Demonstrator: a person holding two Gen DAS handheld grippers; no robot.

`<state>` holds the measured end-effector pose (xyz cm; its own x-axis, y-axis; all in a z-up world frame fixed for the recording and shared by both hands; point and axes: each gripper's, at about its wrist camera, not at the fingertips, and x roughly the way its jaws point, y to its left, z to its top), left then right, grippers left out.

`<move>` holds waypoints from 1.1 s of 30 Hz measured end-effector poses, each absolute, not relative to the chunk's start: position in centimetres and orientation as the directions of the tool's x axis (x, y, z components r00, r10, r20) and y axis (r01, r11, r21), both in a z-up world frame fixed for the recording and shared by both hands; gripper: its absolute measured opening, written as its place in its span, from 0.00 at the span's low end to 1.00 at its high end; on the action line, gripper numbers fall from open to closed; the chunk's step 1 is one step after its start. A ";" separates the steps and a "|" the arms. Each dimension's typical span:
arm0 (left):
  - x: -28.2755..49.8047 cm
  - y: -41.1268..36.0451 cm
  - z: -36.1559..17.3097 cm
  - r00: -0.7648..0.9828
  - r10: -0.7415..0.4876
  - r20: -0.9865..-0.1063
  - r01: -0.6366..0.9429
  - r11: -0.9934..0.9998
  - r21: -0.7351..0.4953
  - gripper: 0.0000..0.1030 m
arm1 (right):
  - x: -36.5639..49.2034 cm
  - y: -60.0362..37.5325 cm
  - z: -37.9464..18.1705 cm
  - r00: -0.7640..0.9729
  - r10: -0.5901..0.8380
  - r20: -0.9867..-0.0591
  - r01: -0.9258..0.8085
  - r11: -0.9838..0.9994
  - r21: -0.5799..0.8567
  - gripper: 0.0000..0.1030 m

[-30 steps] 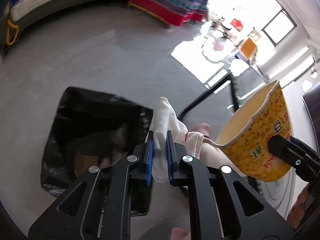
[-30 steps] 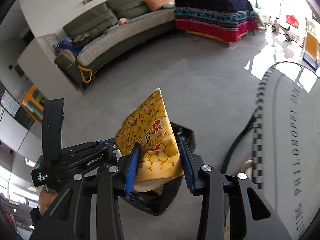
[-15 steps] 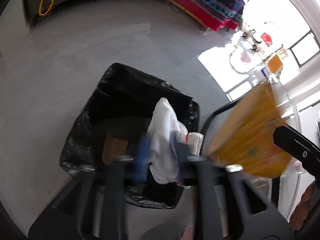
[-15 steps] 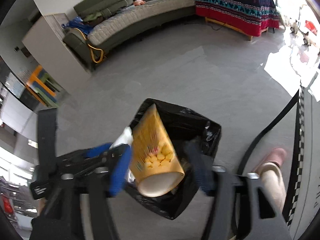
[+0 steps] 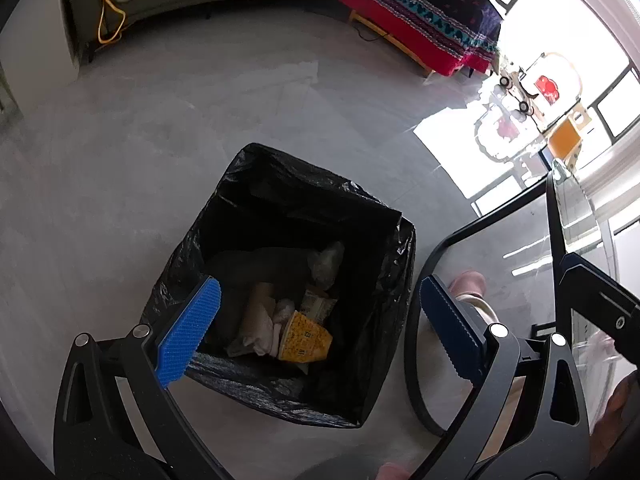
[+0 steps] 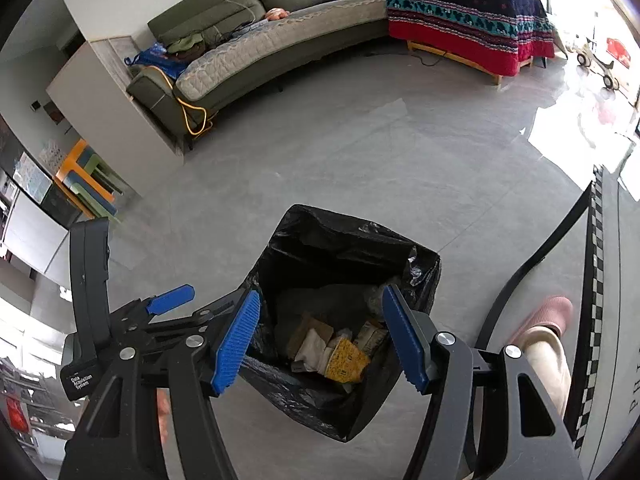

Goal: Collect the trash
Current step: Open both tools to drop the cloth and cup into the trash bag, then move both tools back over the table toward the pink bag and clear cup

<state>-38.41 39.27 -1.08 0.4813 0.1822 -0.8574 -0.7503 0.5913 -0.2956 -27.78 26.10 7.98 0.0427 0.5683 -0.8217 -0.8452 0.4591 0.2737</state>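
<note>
Yellow printed paper cup (image 5: 305,343) lies inside the black plastic-lined bin (image 5: 376,360); your left tool (image 5: 316,328) and right tool (image 6: 320,340) gape wide above it, empty.

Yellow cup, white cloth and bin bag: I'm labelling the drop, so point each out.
yellow cup (image 5: 306,336), left wrist view, on its printed side.
white cloth (image 5: 258,326), left wrist view, on its crumpled middle.
bin bag (image 6: 340,236), right wrist view, on its far rim.
</note>
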 end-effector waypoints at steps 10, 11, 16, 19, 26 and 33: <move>-35.1 36.0 2.1 0.520 0.192 -0.832 -0.685 0.675 -0.273 0.94 | -25.3 21.9 9.6 0.089 0.599 -0.796 -0.816 0.502 0.286 0.63; -34.3 35.5 2.5 0.527 0.188 -0.829 -0.672 0.689 -0.271 0.94 | -24.9 21.4 9.8 0.093 0.602 -0.793 -0.811 0.508 0.291 0.63; -31.2 33.4 3.6 0.536 0.177 -0.826 -0.627 0.738 -0.249 0.94 | -22.6 18.1 10.9 0.140 0.613 -0.778 -0.782 0.550 0.292 0.63; -29.4 31.9 4.5 0.552 0.163 -0.818 -0.591 0.768 -0.247 0.94 | -21.1 15.7 11.5 0.169 0.618 -0.768 -0.758 0.579 0.300 0.63; -24.5 27.7 5.7 0.577 0.093 -0.811 -0.479 0.844 -0.243 0.94 | -17.5 9.6 12.7 0.260 0.608 -0.751 -0.686 0.663 0.300 0.64; -19.2 23.2 6.2 0.579 0.011 -0.815 -0.372 0.894 -0.252 0.94 | -14.0 3.0 13.1 0.354 0.556 -0.752 -0.598 0.753 0.275 0.64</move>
